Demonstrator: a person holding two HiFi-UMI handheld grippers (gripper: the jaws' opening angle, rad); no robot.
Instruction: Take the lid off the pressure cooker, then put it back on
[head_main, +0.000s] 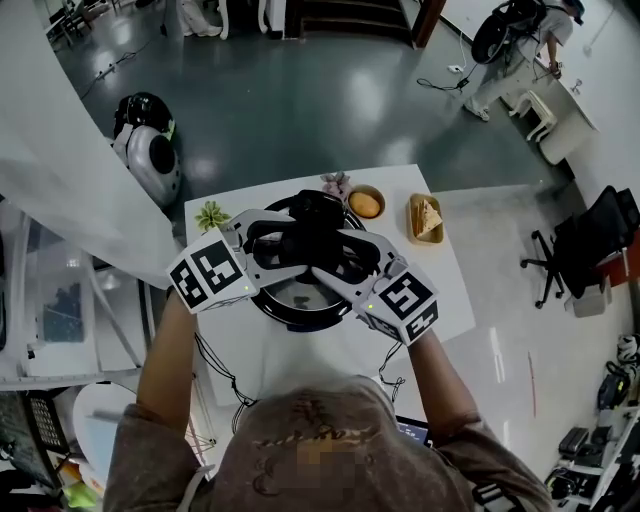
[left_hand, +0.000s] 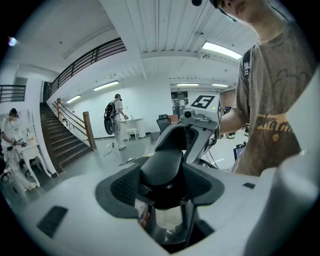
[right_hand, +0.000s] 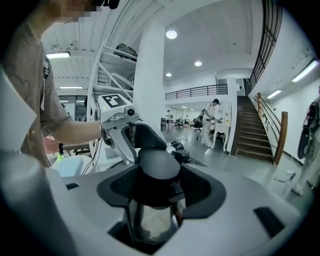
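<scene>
The steel pressure cooker (head_main: 300, 298) with its dark rim sits in the middle of the white table (head_main: 240, 355). Both grippers reach in from opposite sides over its top. In the left gripper view a black lid handle (left_hand: 162, 167) sits between the textured pads of my left gripper (left_hand: 162, 184), which is shut on it. My right gripper (right_hand: 155, 187) is shut the same way on the opposite black handle (right_hand: 159, 167). In the head view the left gripper (head_main: 272, 245) and the right gripper (head_main: 350, 258) hide the seam between lid and pot.
Behind the cooker stand a small bowl with an orange item (head_main: 365, 204), a tray holding a bread wedge (head_main: 425, 218), a green item (head_main: 211, 215) and a small pink thing (head_main: 335, 183). A white round machine (head_main: 150, 155) stands on the floor beyond the table.
</scene>
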